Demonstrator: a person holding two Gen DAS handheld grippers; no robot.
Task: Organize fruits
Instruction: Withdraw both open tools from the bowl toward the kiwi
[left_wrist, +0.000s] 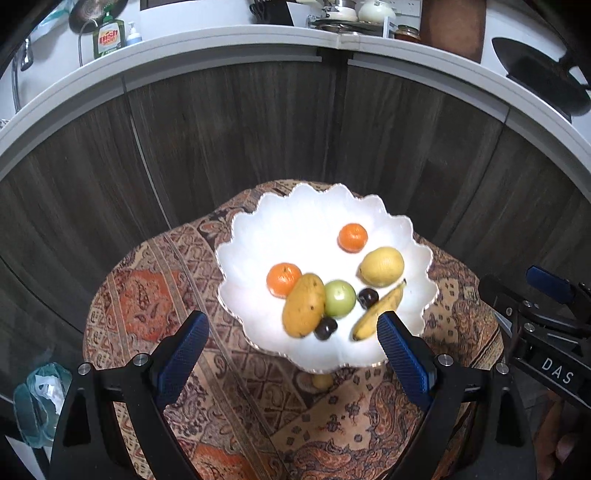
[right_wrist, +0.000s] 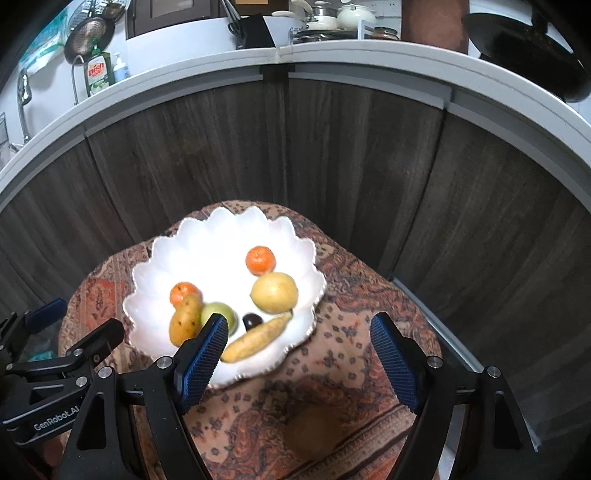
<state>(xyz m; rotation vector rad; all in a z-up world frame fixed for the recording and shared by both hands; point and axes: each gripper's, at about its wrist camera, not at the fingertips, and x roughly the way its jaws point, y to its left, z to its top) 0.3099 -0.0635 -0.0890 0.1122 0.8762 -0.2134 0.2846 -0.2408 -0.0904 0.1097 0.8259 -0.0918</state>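
A white scalloped bowl (left_wrist: 325, 221) is sitting on a small table draped in a patterned cloth (left_wrist: 147, 295), in front of dark wood cabinet doors (left_wrist: 229, 129). Inside it, 2 oranges (left_wrist: 283, 279) are lying apart, one at the left against a mango (left_wrist: 303, 305) and the other (left_wrist: 352, 237) toward the far side. A green apple (left_wrist: 340, 298) is touching the mango's right side, a yellow pear-like fruit (left_wrist: 381, 266) is sitting to the right, a banana (left_wrist: 378, 312) is lying along the near right, and 2 dark plums (left_wrist: 368, 297) are resting by the apple, the second (left_wrist: 325, 328) just below the mango's tip. The left gripper (left_wrist: 291, 328) is hovering over the bowl's near edge, fingers spread wide and holding nothing. The right gripper (right_wrist: 299, 328) is hanging just right of the bowl, over the cloth, likewise spread and empty.
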